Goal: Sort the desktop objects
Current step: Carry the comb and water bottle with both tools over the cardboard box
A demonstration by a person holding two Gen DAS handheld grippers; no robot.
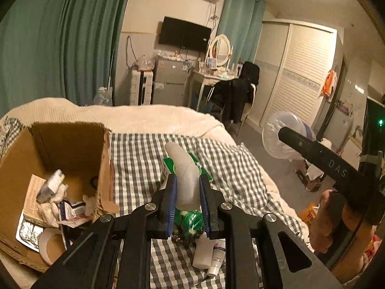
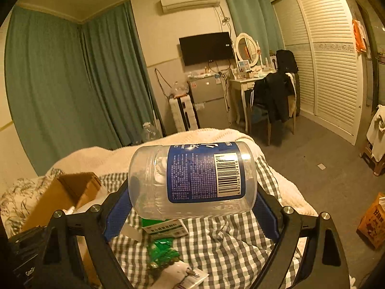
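Clearly my left gripper (image 1: 187, 190) has its blue pads clamped on a pale grey, bent plastic tube-shaped bottle (image 1: 184, 168), lifted above the grey-checked bedsheet (image 1: 144, 154) beside the open brown cardboard box (image 1: 60, 159). It looks light and smooth, so I'd grip mid-body. My right gripper (image 2: 192, 192) holds a clear, blue-labelled plastic jar (image 2: 192, 178) sideways, jaws spread wide; seemingly near empty, slippery.
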